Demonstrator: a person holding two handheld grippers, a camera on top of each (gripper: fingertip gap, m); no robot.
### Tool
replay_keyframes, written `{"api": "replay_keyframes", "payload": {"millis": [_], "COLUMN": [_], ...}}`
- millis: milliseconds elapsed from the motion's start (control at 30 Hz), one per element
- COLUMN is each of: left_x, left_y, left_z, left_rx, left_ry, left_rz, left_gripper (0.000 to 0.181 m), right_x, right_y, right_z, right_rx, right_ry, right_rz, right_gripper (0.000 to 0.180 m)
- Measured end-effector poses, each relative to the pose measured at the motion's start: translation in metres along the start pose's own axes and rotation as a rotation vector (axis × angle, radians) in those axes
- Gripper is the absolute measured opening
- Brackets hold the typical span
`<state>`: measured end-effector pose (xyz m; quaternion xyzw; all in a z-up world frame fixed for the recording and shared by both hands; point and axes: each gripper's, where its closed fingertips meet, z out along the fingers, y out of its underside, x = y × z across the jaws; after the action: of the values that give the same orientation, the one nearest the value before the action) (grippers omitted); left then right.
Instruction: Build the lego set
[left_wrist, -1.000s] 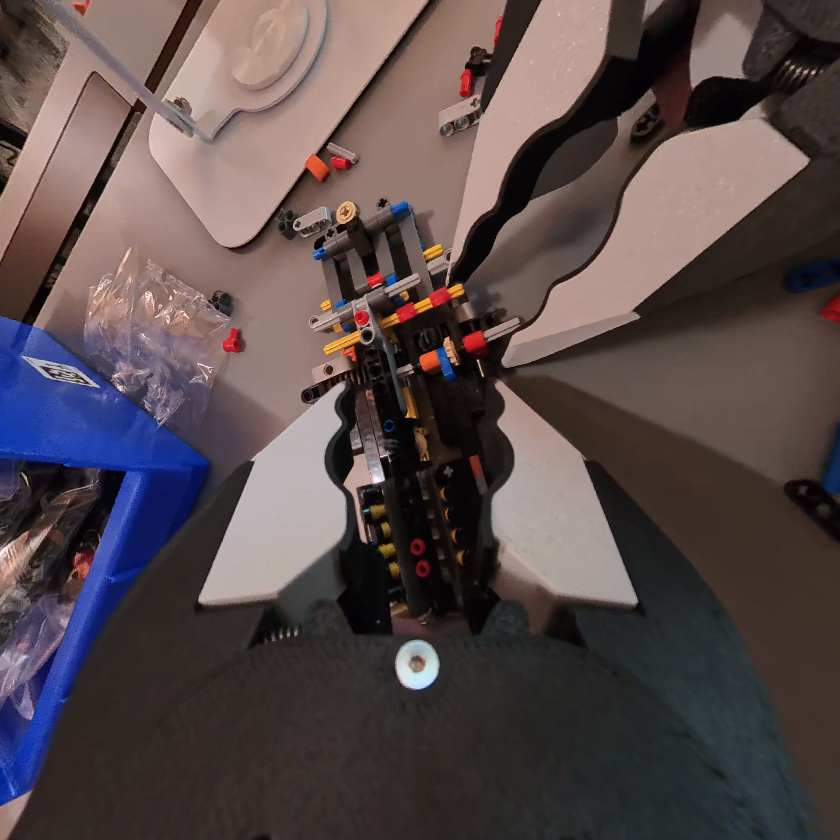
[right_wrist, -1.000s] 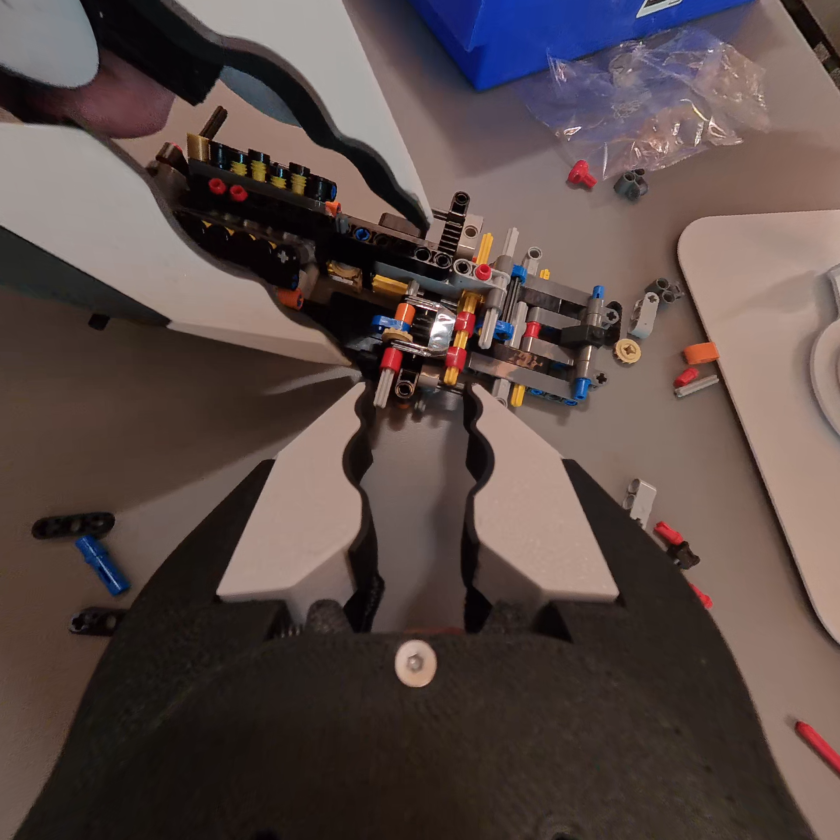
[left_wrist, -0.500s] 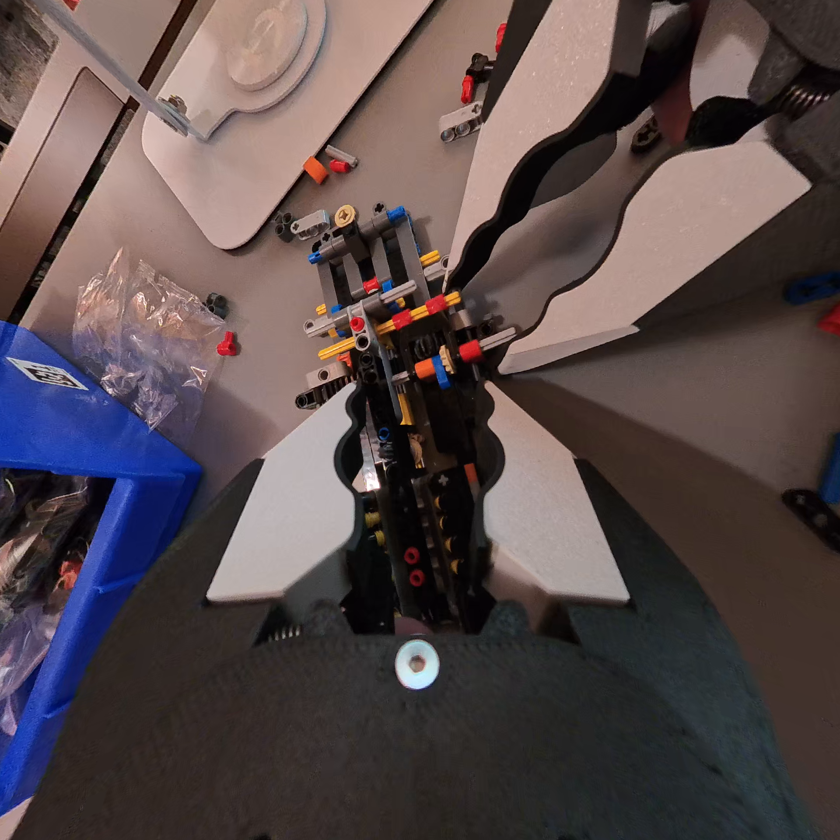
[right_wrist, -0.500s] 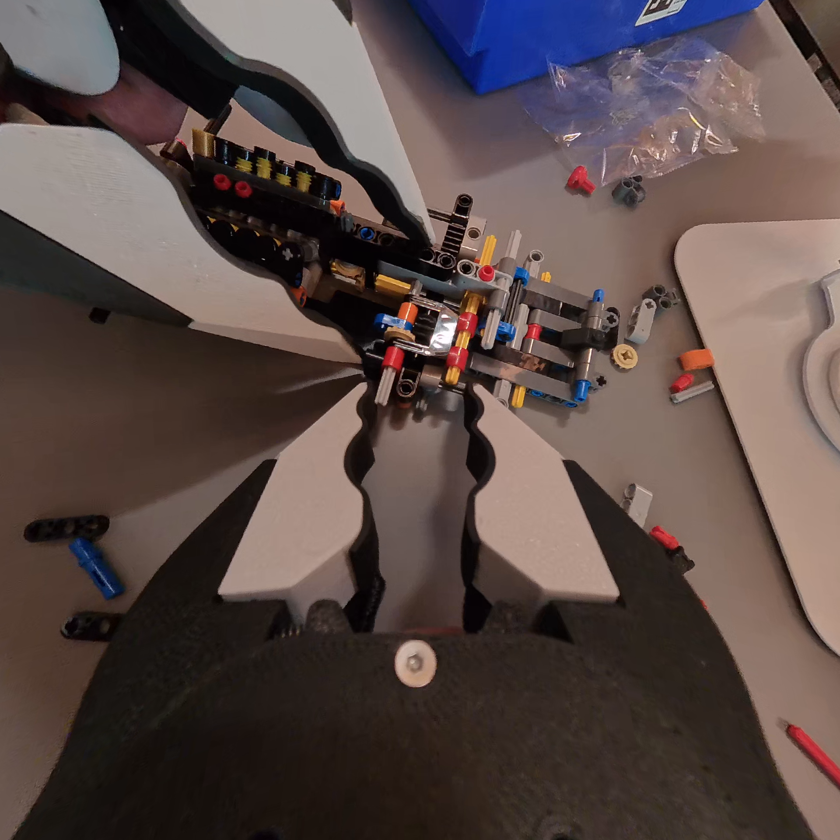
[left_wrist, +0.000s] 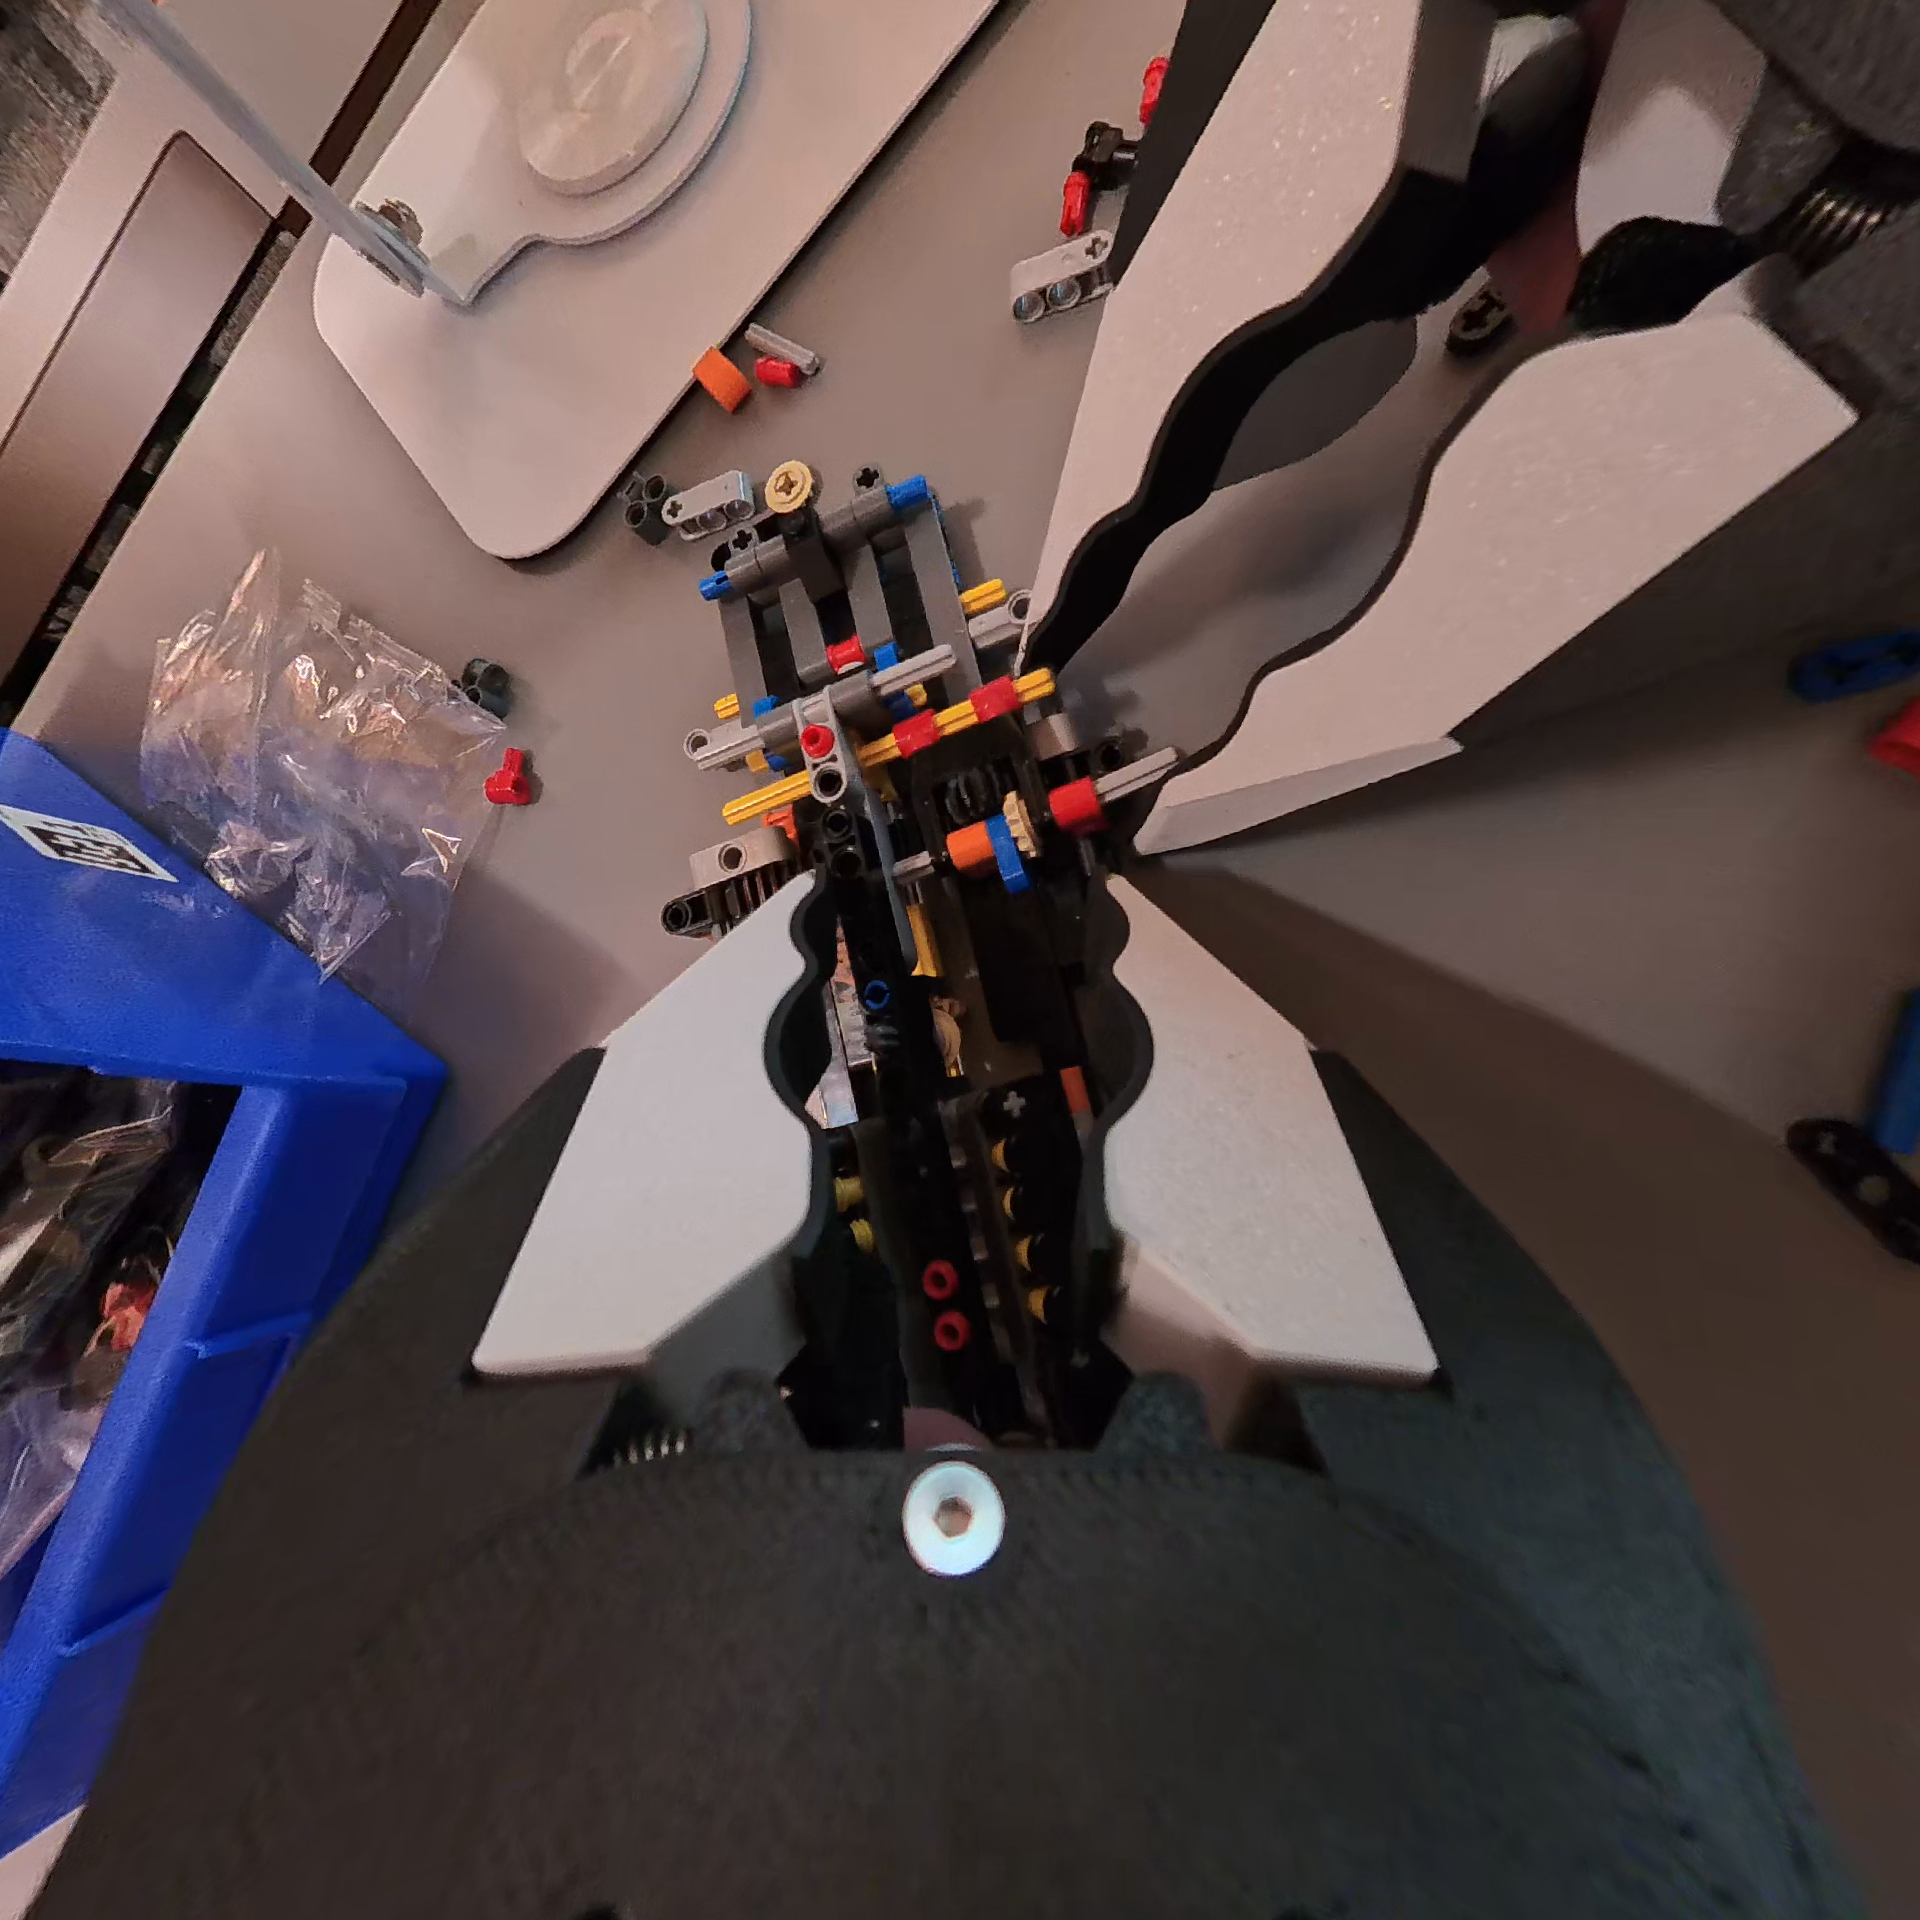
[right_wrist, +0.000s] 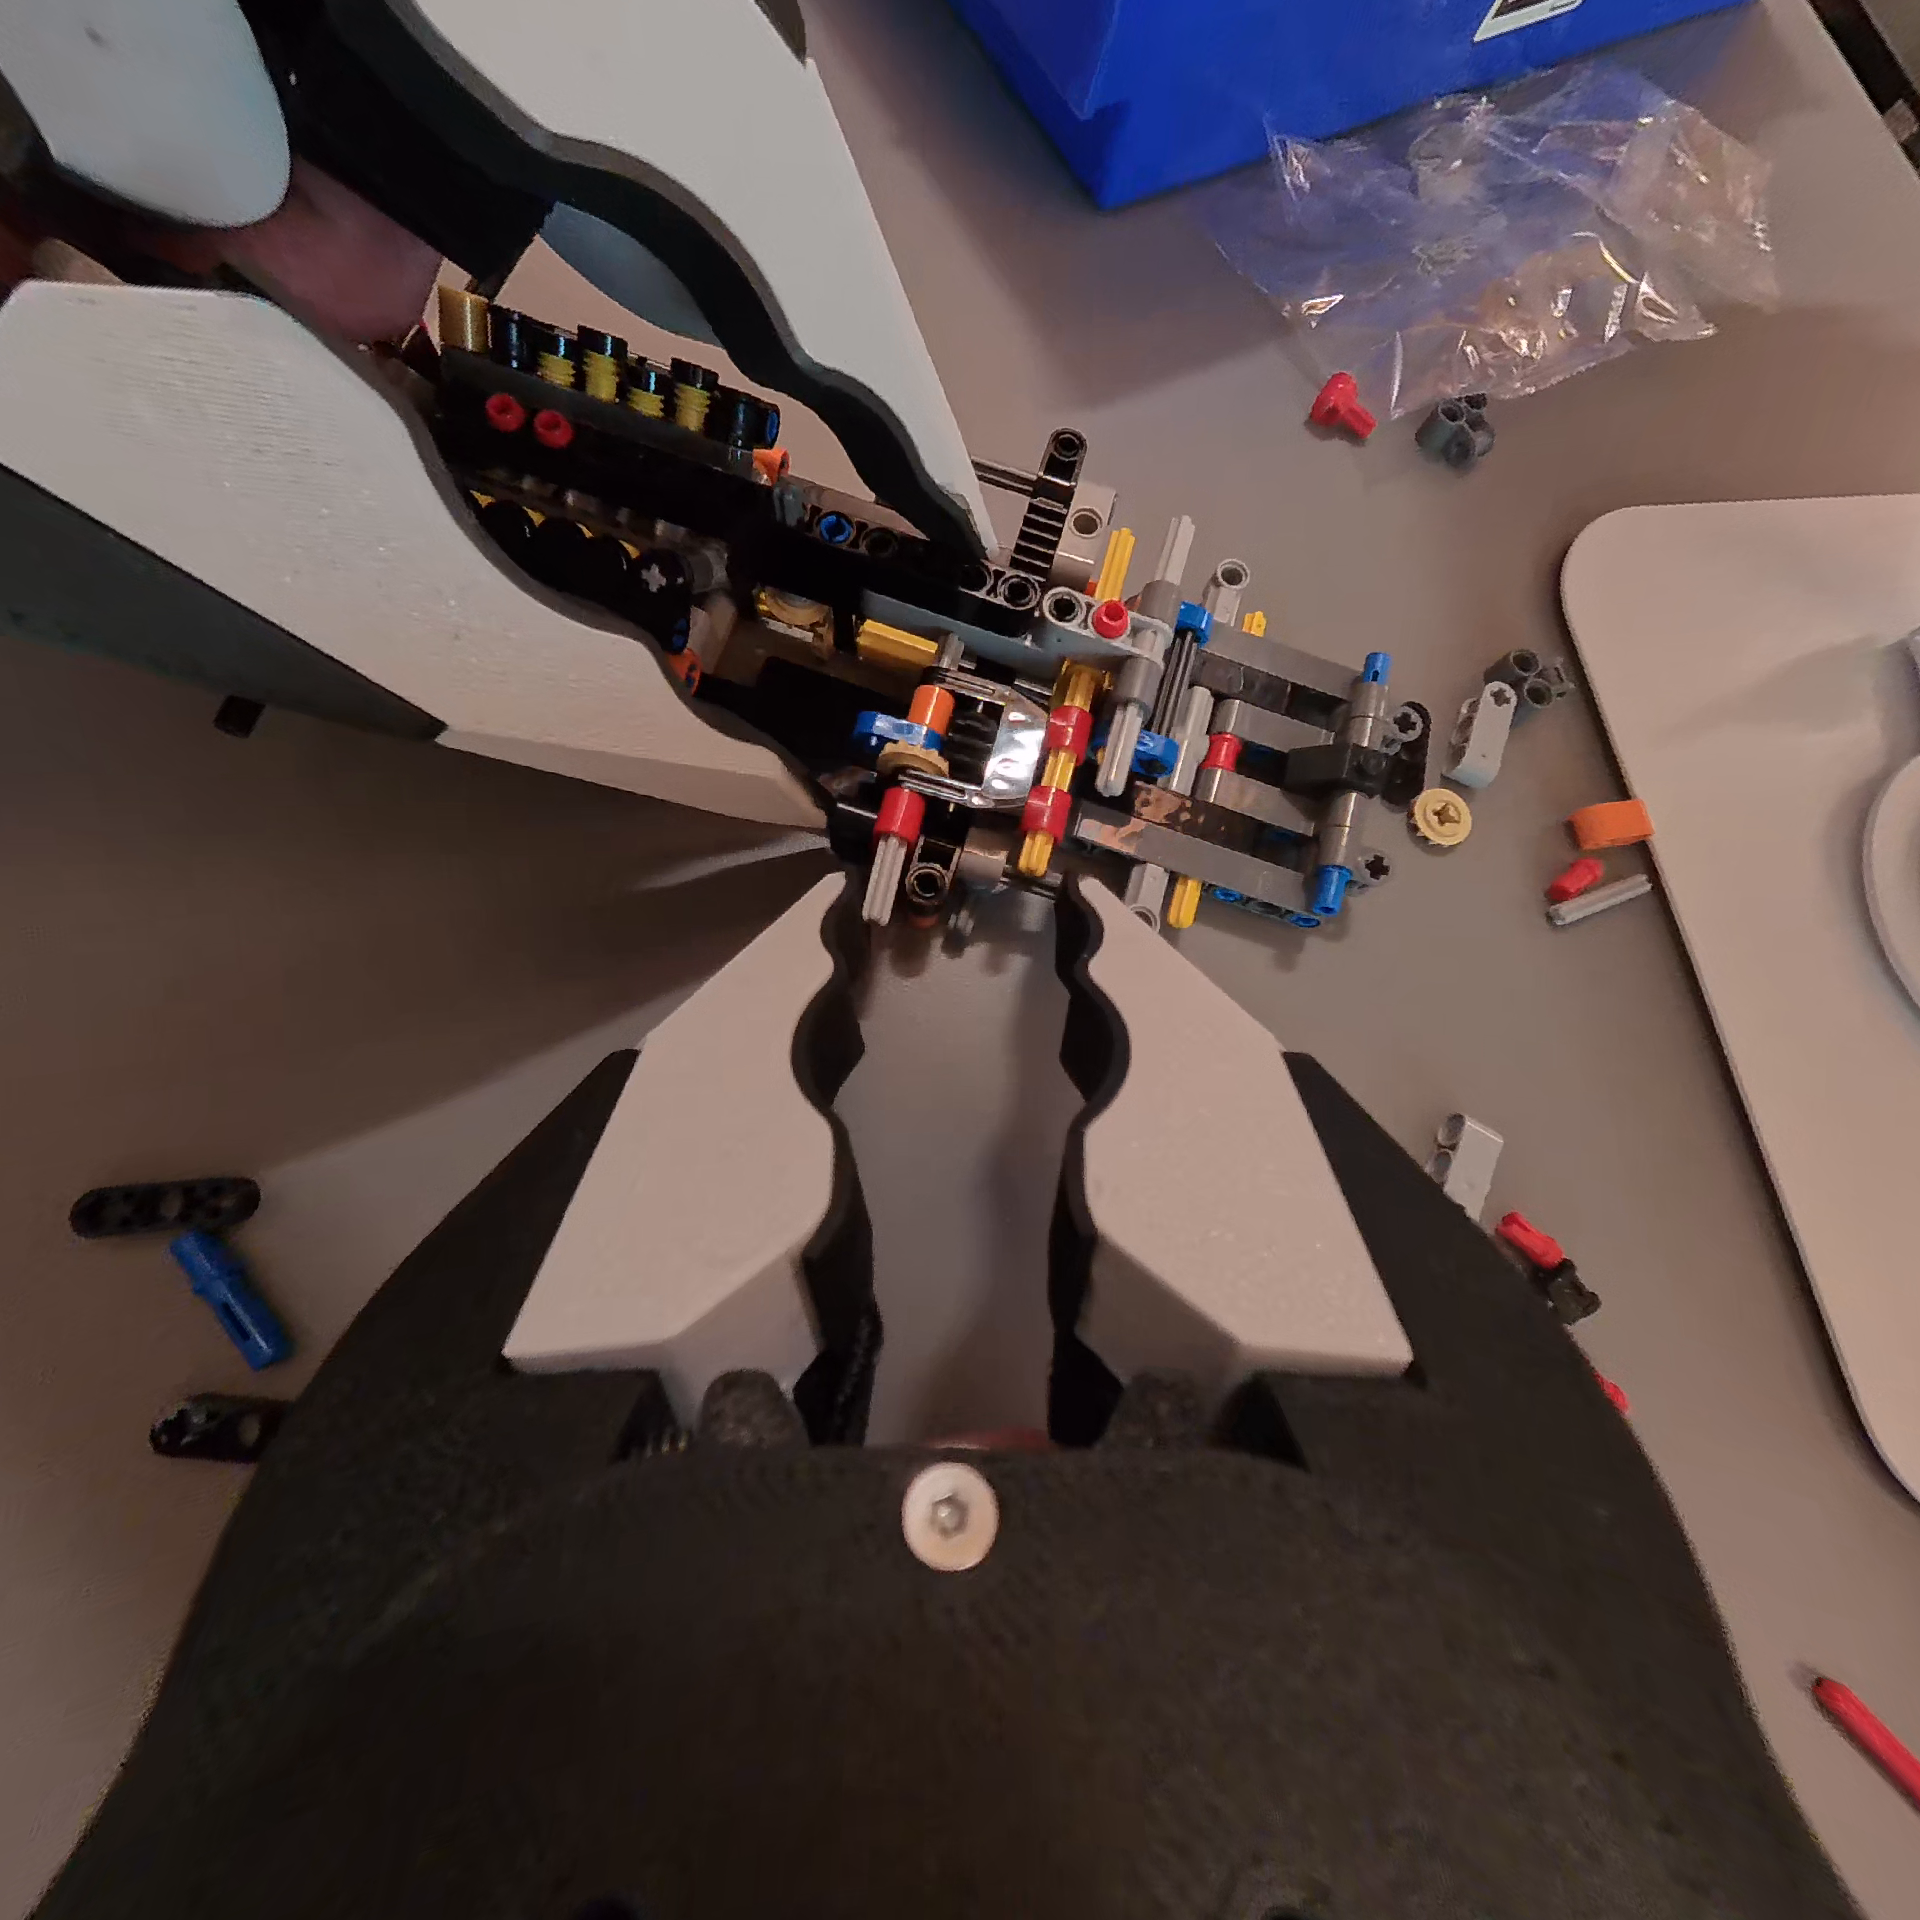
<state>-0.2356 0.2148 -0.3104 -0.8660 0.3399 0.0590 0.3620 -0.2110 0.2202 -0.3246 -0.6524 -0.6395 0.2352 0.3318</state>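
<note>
Left wrist view: left gripper clamped round lego build's black rear, on grey table. Only right wrist view shows right gripper spread apart, empty, tips at build's side; red stick too.

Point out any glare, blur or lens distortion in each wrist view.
Left wrist view: fisheye bends the blue bin; the crinkled plastic bag glints. Right wrist view: glare on a shiny piece of the lego build; the table is shadowed beside the gripper.

Two close wrist views, shared model
</note>
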Motion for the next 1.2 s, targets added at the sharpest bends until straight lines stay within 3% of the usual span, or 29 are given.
{"api": "replay_keyframes", "payload": {"millis": [1200], "left_x": [-0.0028], "left_y": [0.0025], "left_z": [0.0005], "left_rx": [0.003], "left_ry": [0.006], "left_rz": [-0.028], "left_gripper": [0.045], "right_x": [-0.0017], "right_y": [-0.0046], "right_z": [0.0021], "right_rx": [0.020], "right_ry": [0.012], "right_rz": [-0.051], "right_gripper": [0.027]}}
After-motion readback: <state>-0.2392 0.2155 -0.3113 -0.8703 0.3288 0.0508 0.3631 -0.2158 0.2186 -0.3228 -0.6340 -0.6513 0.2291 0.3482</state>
